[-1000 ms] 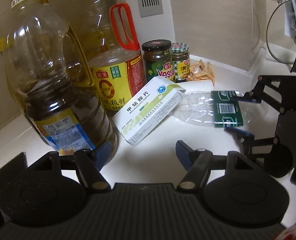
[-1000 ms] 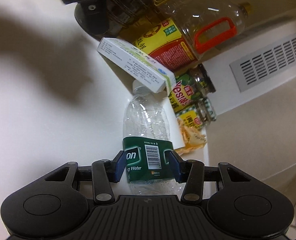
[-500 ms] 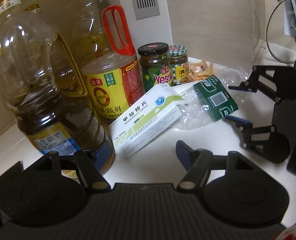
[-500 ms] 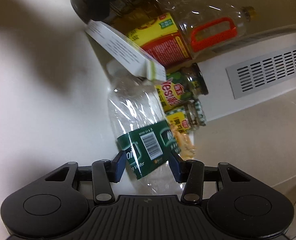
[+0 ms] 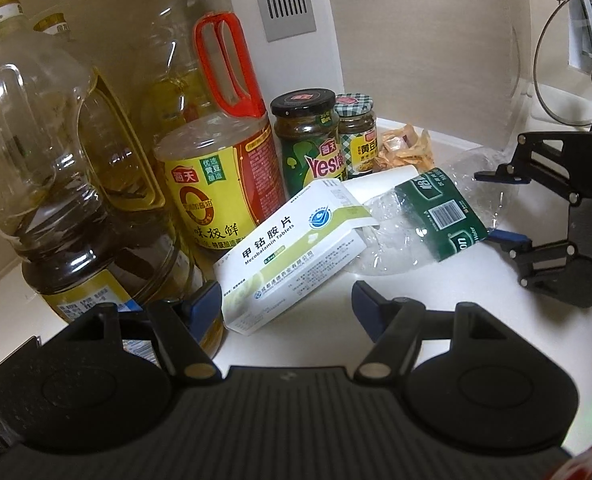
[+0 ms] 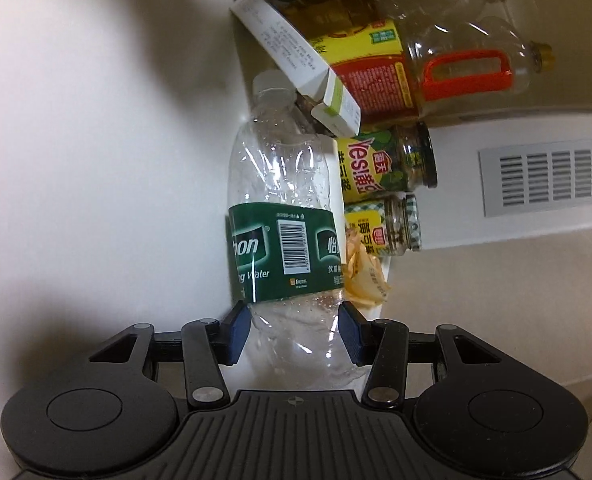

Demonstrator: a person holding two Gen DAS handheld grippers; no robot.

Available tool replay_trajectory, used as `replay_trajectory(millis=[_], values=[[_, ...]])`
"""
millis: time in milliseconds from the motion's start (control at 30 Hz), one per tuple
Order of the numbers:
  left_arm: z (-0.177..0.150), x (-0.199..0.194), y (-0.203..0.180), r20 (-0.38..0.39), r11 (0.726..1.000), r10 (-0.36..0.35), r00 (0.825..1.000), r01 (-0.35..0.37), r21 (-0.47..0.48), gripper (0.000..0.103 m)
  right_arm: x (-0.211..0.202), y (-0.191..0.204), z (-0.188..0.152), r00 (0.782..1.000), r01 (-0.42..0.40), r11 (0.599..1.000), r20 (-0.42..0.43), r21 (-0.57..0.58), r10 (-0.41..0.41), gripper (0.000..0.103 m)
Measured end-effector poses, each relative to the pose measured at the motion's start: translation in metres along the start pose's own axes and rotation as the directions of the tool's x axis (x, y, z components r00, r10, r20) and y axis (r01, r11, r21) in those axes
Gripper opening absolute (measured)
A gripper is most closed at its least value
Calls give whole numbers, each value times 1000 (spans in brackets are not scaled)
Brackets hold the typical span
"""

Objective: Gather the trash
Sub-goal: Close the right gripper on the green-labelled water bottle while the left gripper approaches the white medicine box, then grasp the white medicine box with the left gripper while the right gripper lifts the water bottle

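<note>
- Water bottle: clear, crumpled plastic, empty, green label with barcode, white cap. In the right wrist view it runs from 6 o'clock up to the cap at about 12 o'clock of centre. Its cap end lies against the medicine box.
- Right gripper: clenched on the water bottle, one blue pad pressing each side of the clear body just below the green label. In the left wrist view it appears at 3 o'clock, the bottle between its blue tips.
- Left gripper: released, jaws standing apart with nothing between the pads; at 6 o'clock of its own view, its left pad just beside the dark oil bottle, the near corner of the medicine box lying just ahead of the gap.
- Medicine box: white and green carton, printed "Mecobalamin Tablets", tilted, one end flap open; centre of the left wrist view, leaning towards the soy sauce jug.
- Dark oil bottle: large, clear, dark liquid low in it; at 9 o'clock.
- Soy sauce jug: yellow and red label, red handle; at 11 o'clock.
- Green-label jar: black lid, "Yes!" label; at 12 o'clock.
- Checked-lid jar: small, just beside the green-label jar.
- Wrappers: crumpled, orange-tan, at 1 o'clock behind the bottle.
- Glass lid: upright against the wall at 2 o'clock.
- Counter: white, bearing all items.
</note>
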State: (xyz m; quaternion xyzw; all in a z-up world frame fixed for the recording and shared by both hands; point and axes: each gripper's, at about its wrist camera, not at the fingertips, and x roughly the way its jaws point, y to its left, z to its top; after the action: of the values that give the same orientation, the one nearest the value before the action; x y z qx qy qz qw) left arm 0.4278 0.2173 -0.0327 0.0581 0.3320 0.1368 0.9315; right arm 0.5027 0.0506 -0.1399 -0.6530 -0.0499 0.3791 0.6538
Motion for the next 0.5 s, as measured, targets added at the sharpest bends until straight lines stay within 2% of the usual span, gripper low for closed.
replay_trajectory(millis=[133, 367, 500], values=[[0, 2, 2, 1, 1000, 3, 1000, -3, -8, 69, -1, 1, -7, 1000, 4, 1000, 26, -26, -4, 48], [1, 8, 1, 1, 1000, -3, 1000, 3, -1, 69, 7, -2, 17, 998, -13, 999, 62, 38, 11, 48], [1, 4, 1, 11, 1000, -5, 1000, 5, 3, 69, 3, -14, 23, 996, -29, 991, 91, 131, 17, 47]])
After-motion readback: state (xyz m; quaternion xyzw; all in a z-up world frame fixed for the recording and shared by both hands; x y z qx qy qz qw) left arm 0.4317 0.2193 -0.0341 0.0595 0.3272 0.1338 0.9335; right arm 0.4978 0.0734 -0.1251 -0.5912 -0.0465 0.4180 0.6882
